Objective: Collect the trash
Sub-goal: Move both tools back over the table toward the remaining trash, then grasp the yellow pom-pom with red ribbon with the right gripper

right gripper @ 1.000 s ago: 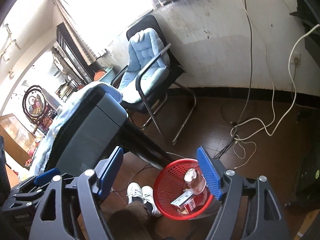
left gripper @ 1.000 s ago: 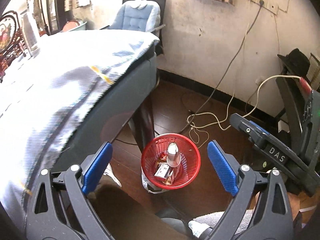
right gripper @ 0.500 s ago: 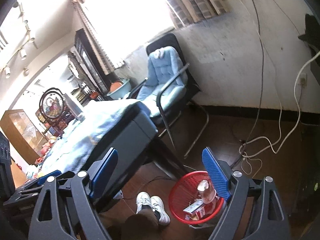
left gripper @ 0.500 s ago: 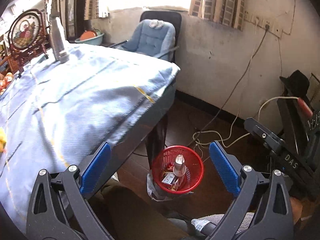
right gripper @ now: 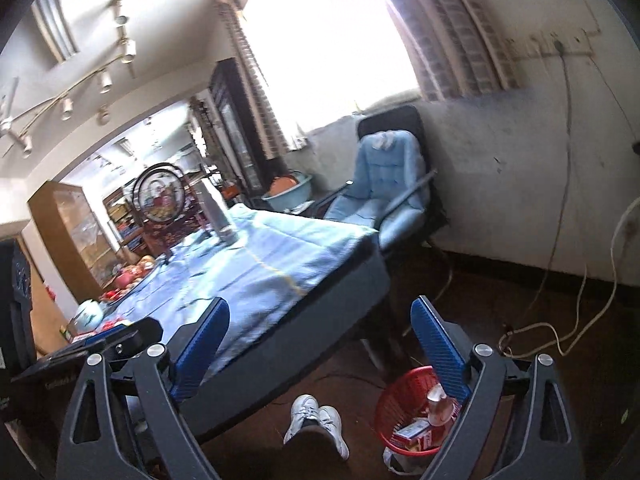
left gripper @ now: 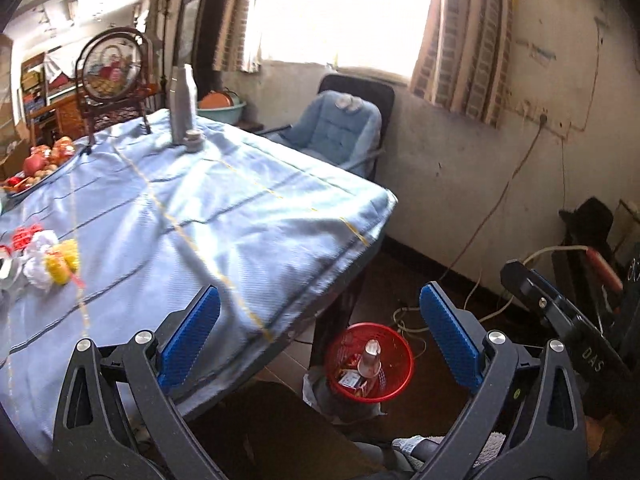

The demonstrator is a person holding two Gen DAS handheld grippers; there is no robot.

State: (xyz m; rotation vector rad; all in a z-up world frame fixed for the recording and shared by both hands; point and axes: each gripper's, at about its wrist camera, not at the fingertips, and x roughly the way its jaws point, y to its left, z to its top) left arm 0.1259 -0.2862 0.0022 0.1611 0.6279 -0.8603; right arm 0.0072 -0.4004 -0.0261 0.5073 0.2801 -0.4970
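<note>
Blue pads: both hand-held grippers carry them, and nothing lies between either pair.
Left hand-held gripper (left gripper: 319, 336): jaws spread wide, released, raised over the near corner of the surface.
Right hand-held gripper (right gripper: 320, 344): jaws have just been opening and now stand wide, empty.
Person: white shoes (right gripper: 318, 420) side by side on the dark floor, just beside the surface's leg.
Red basket (left gripper: 369, 362): on the floor beside the surface's leg, below and beyond the left gripper; a pale plastic bag bunches at its foot.
Trash in basket: a clear bottle (left gripper: 370, 356) standing upright, a small red-and-white box (right gripper: 412, 432) lying beside it.
Surface (left gripper: 224, 216): covered with a light blue cloth with thin yellow and dark lines.
Left edge of surface: a white-and-yellow bundle (left gripper: 50, 264) with red bits close by.
Far end of surface: a grey flask (left gripper: 182, 106), a round framed picture on a stand (left gripper: 112, 62), a tray of fruit (left gripper: 38, 164).
Beyond: a blue cushioned chair (left gripper: 340, 128) under the bright window, cables trailing down the wall.
</note>
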